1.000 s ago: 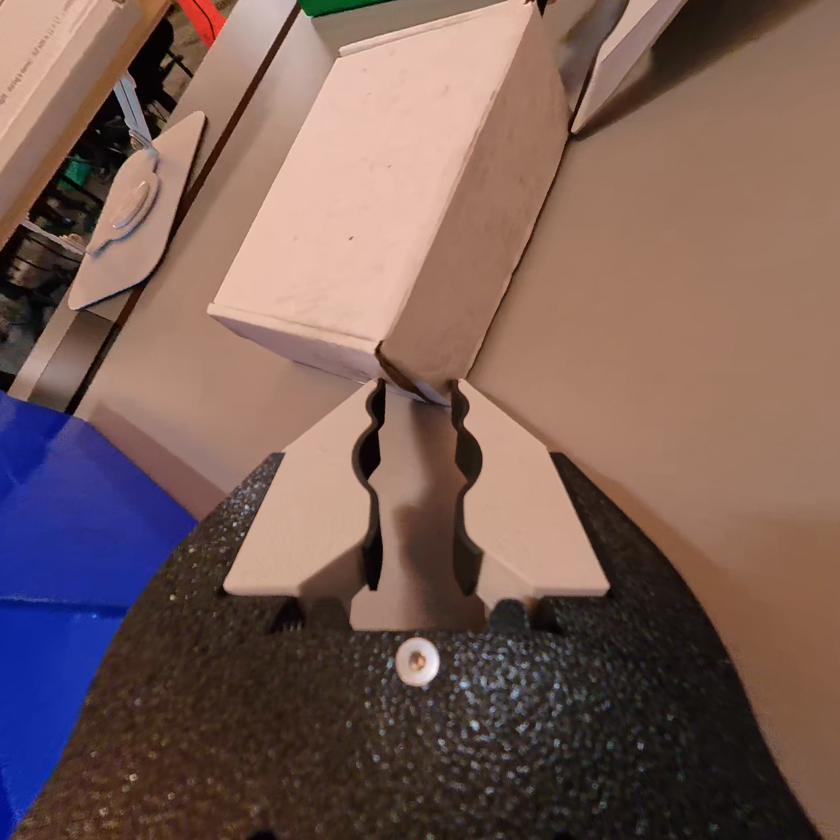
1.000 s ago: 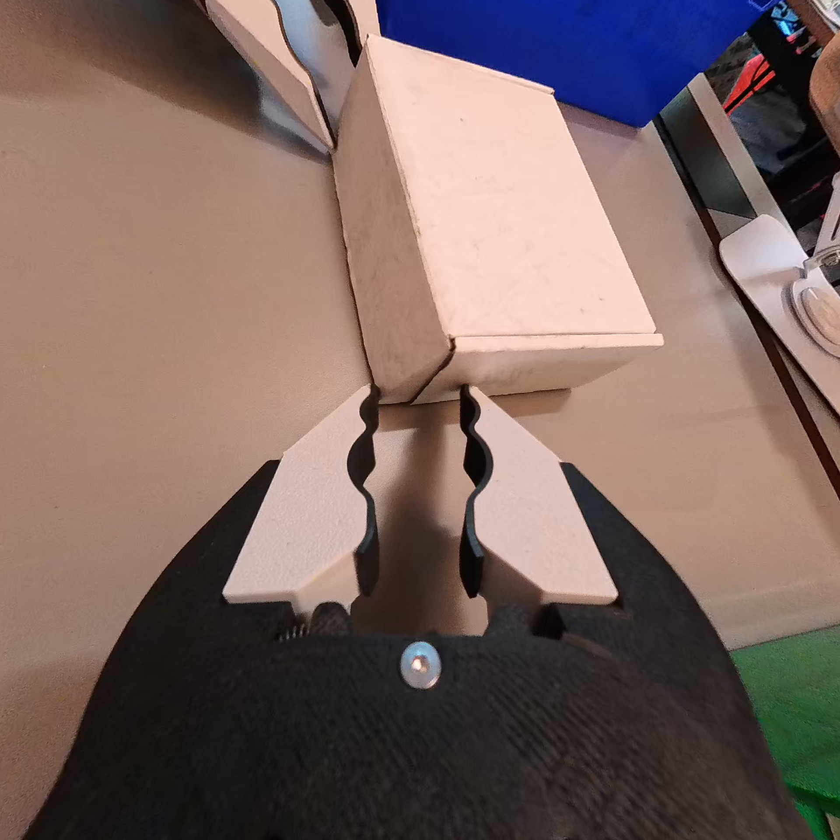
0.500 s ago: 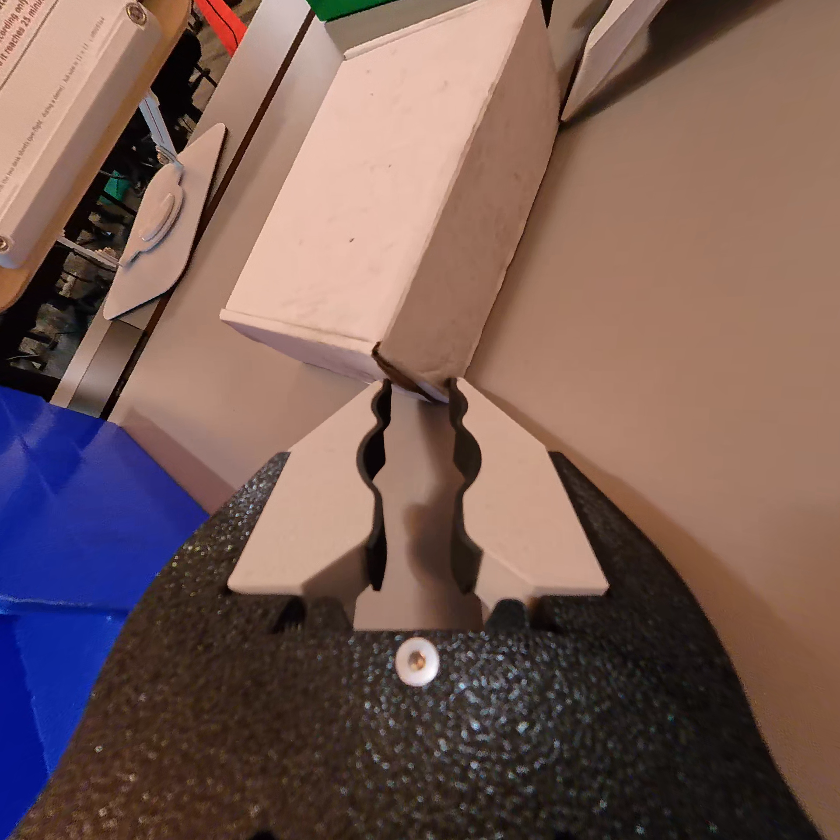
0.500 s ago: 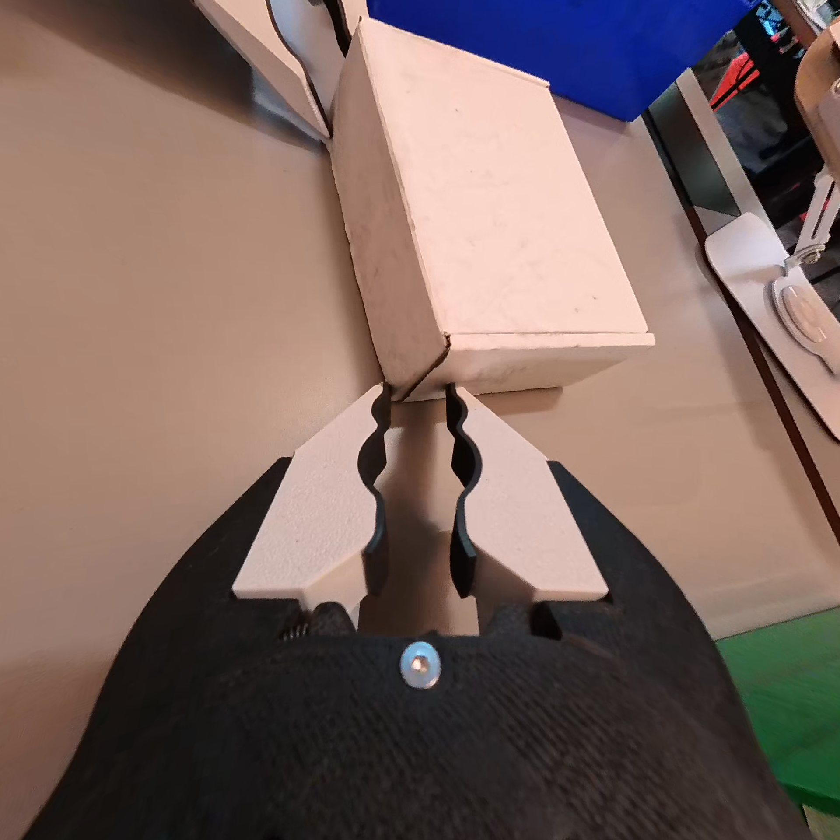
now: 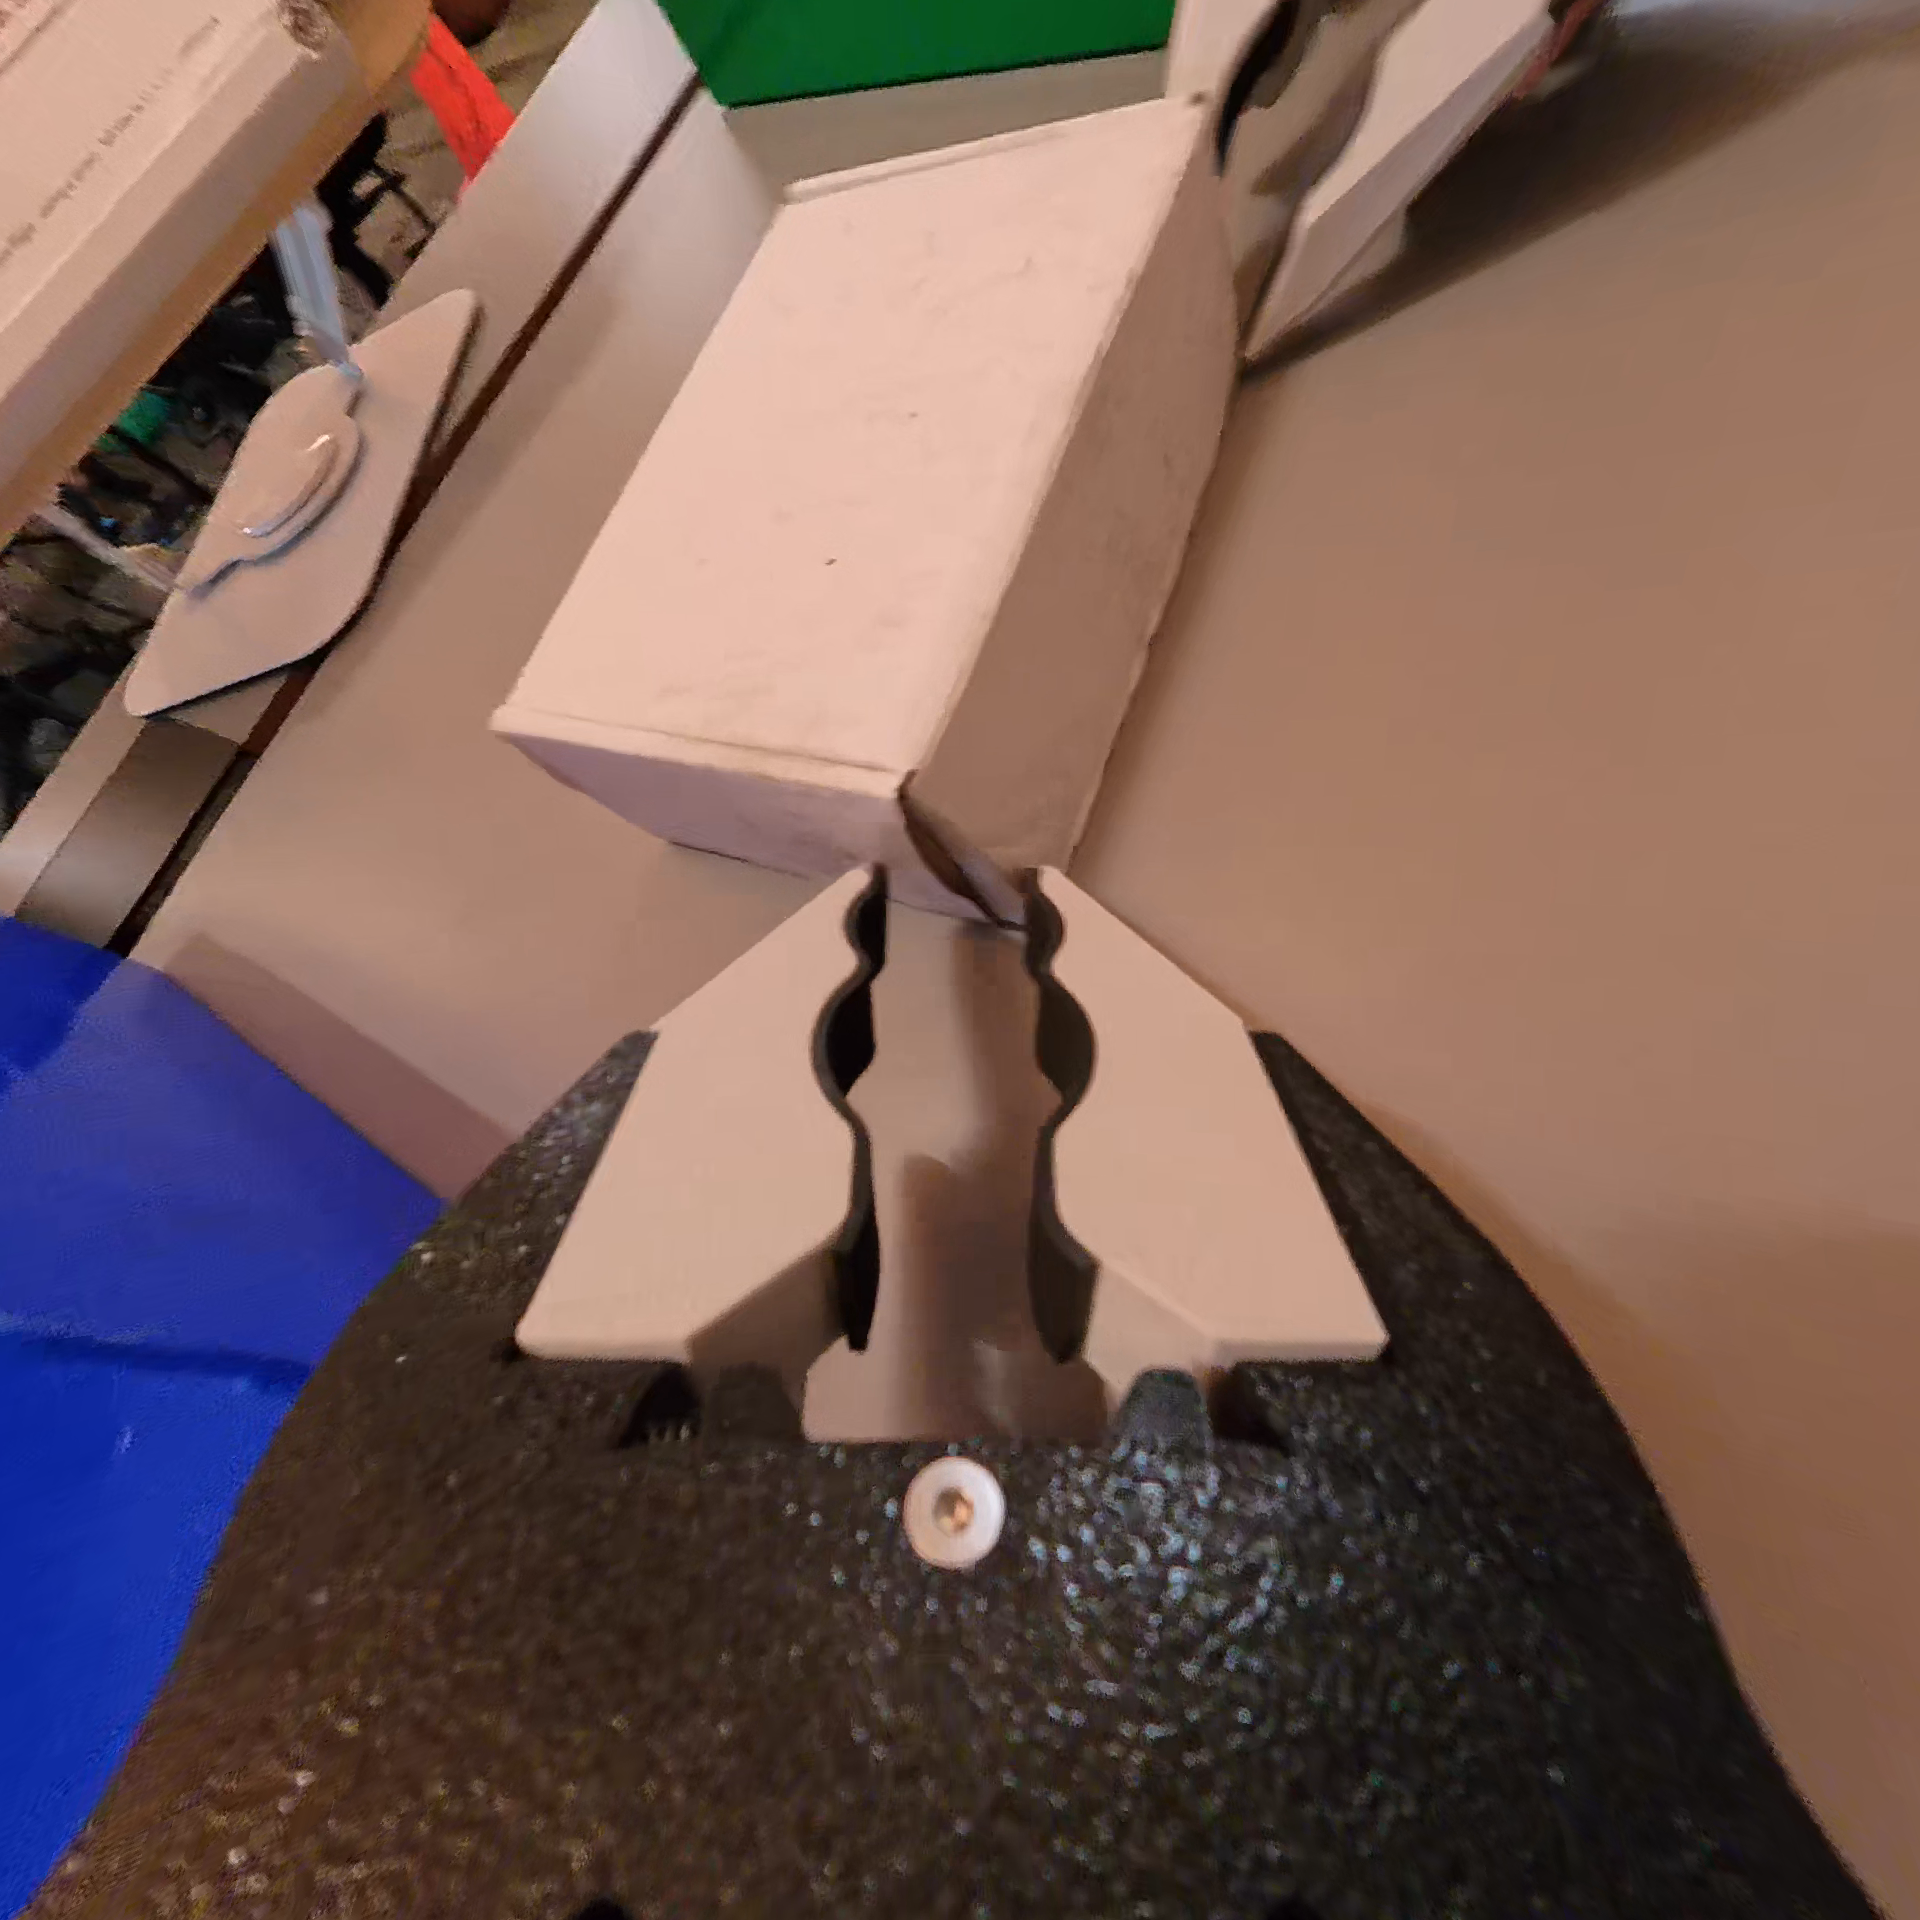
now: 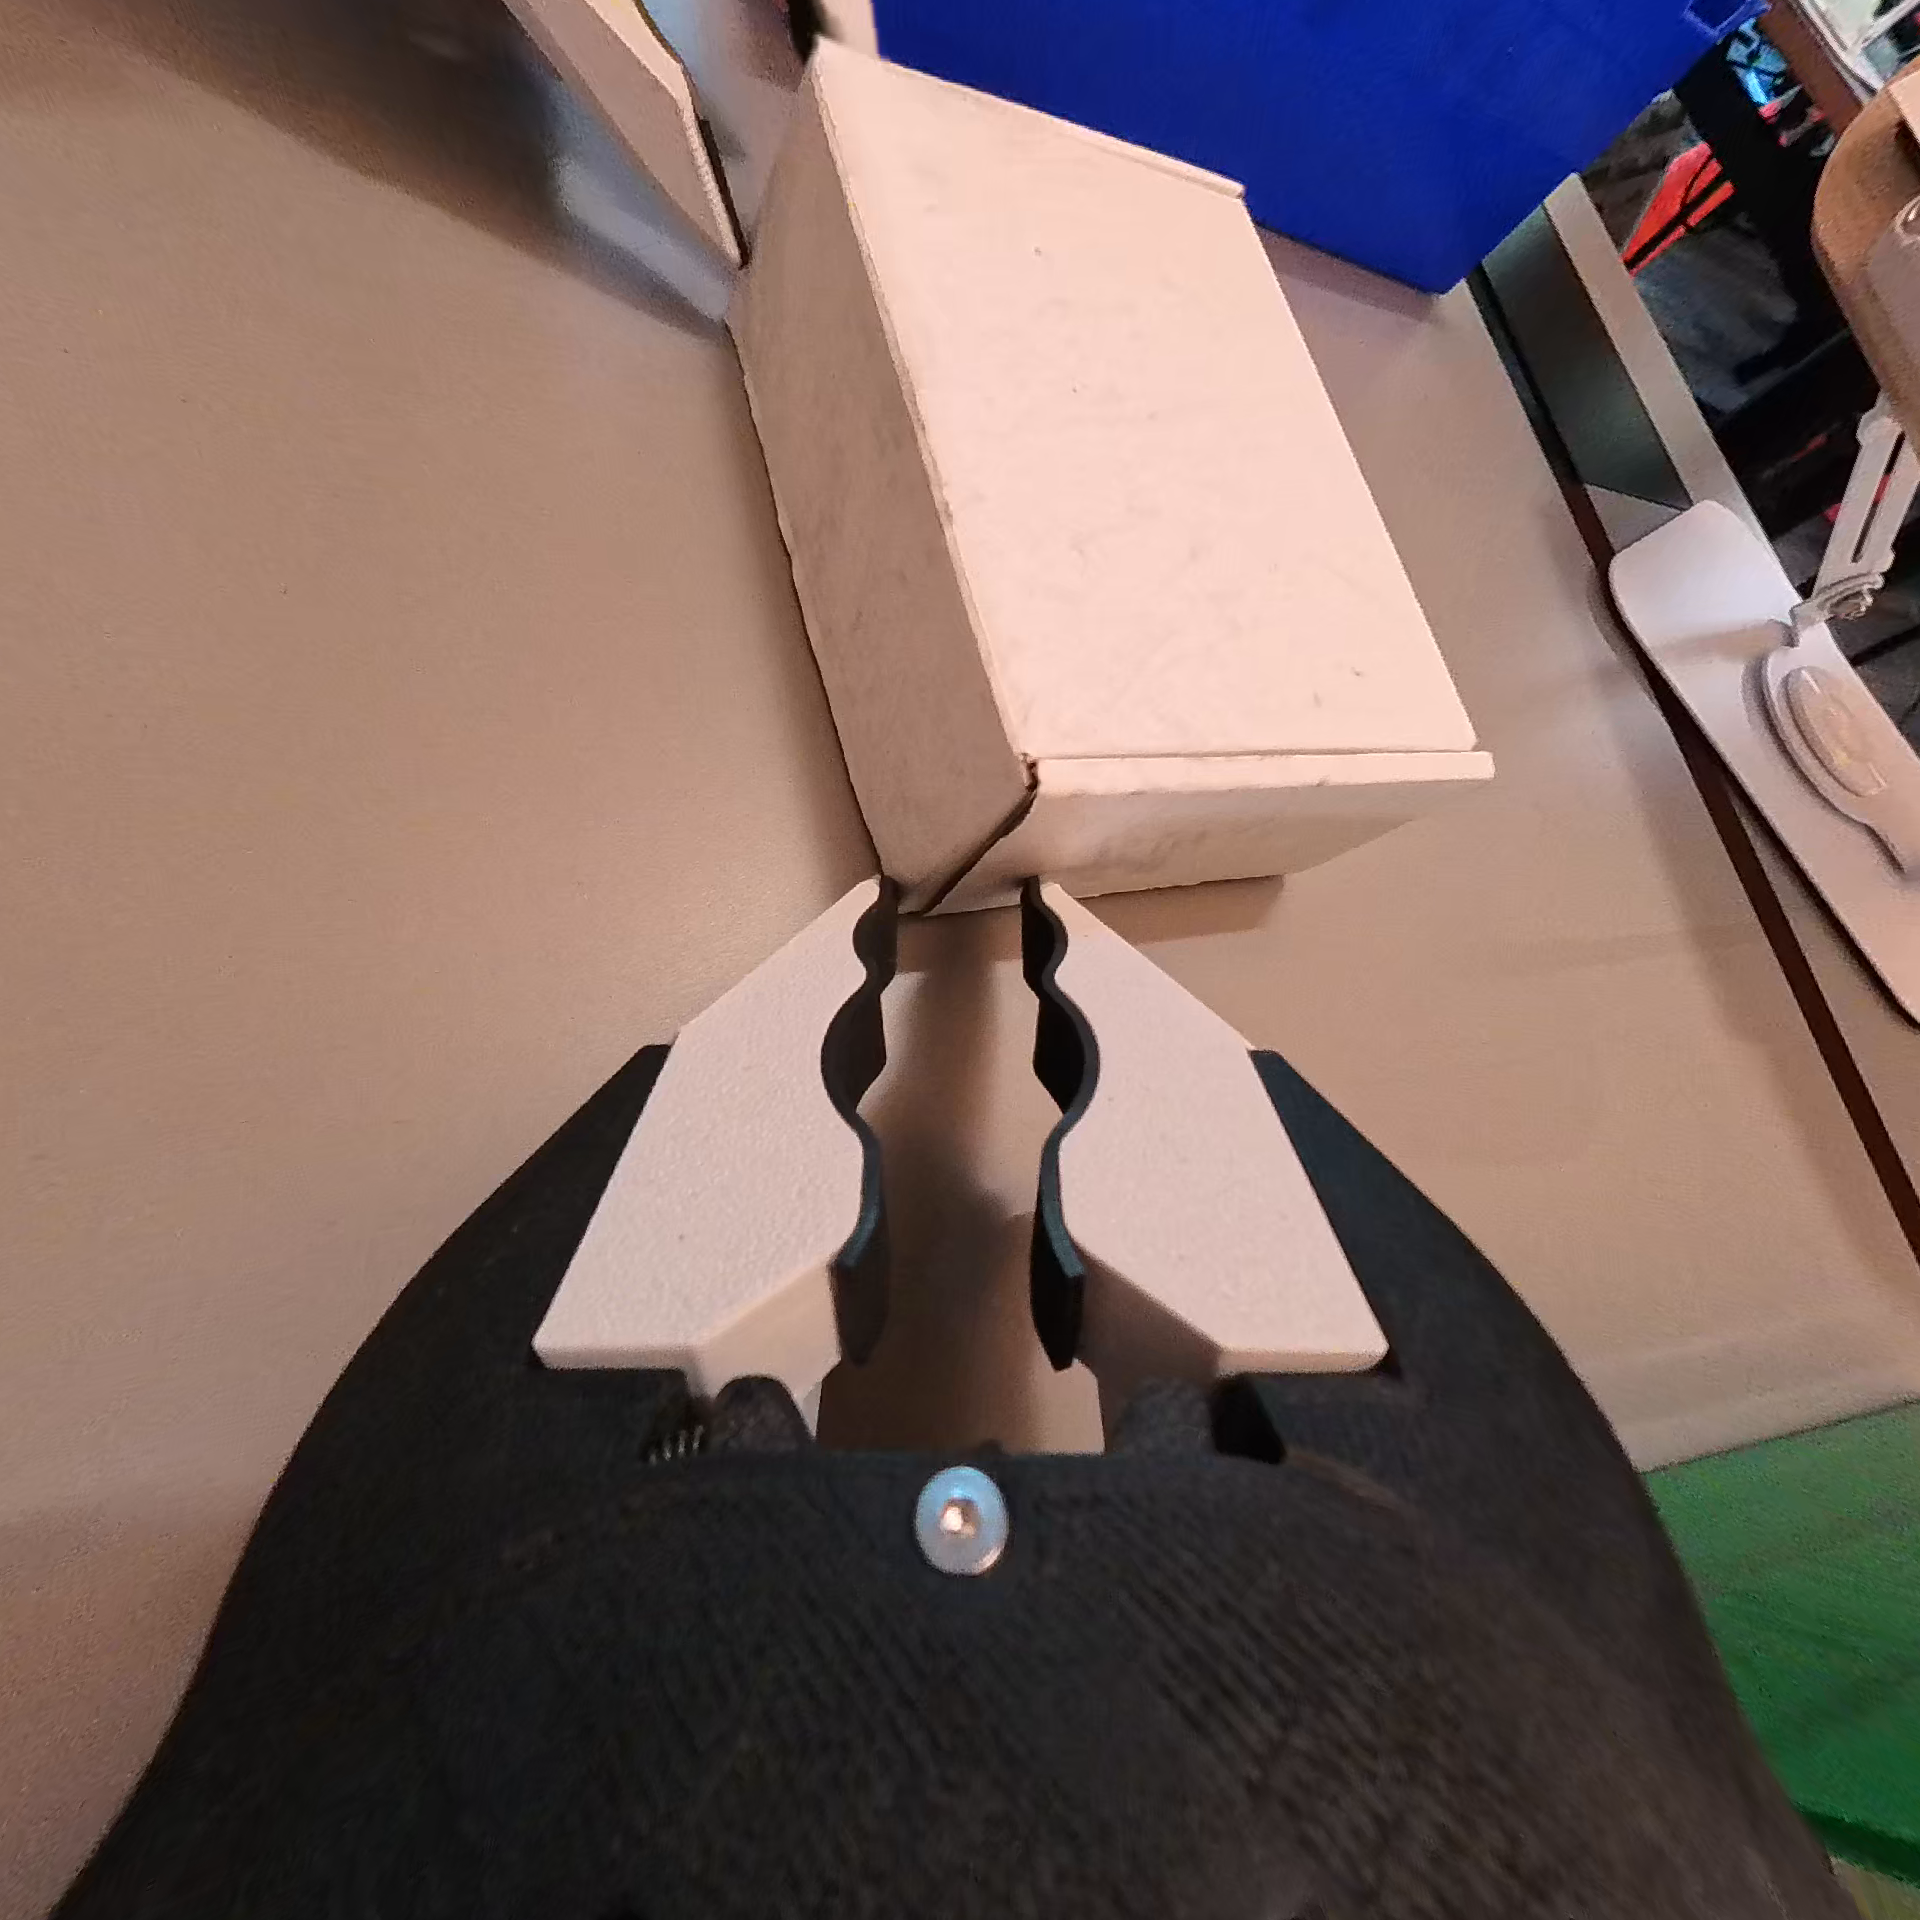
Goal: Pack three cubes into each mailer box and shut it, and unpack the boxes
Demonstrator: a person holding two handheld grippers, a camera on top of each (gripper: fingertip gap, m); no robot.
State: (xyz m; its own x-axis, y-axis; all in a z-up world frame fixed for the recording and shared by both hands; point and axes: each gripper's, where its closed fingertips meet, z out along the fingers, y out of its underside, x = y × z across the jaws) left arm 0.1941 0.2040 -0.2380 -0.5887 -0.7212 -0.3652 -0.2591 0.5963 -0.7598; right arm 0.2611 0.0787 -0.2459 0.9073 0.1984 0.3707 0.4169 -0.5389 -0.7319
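Left gripper [image 5: 954, 896]: fingers [image 5: 727, 1153] set narrowly apart, tips touching the lower near corner of the white mailer box [image 5: 883, 499], right where a corner seam gapes a little; whether they actually pinch the cardboard cannot be told, and tabletop shows through the slot behind the tips. Right gripper [image 6: 958, 896]: fingers [image 6: 727, 1174] likewise narrowly parted, tips meeting the bottom of the opposite corner of the same mailer box [image 6: 1091, 499] at its diagonal corner seam, with no firm clamp visible. Box closed, lid down, lying flat on the beige tabletop [image 5: 1558, 727] between the two grippers, each showing as pale fingers at the box's far corner in the other's view: right gripper [image 5: 1288, 156] past the far end in the left wrist view, left gripper [image 6: 665, 135] past the far end in the right wrist view. Near one long side of the tabletop, close beside its edge, and well in from the rest. Blue bin [image 5: 156, 1247] at the lower left of the left wrist view, seen again as a blue bin [image 6: 1299, 114] beyond the box in the right wrist view. Green surface [image 5: 914, 42] past the box's far end in the left wrist view, and again [image 6: 1808, 1600] at the lower right of the right wrist view. Off the tabletop's long edge, a flat grey plate with a stand foot [image 5: 281, 540], also visible [image 6: 1766, 686] at the right of the right wrist view. Cluttered dark background beyond that edge, too blurred to make out.
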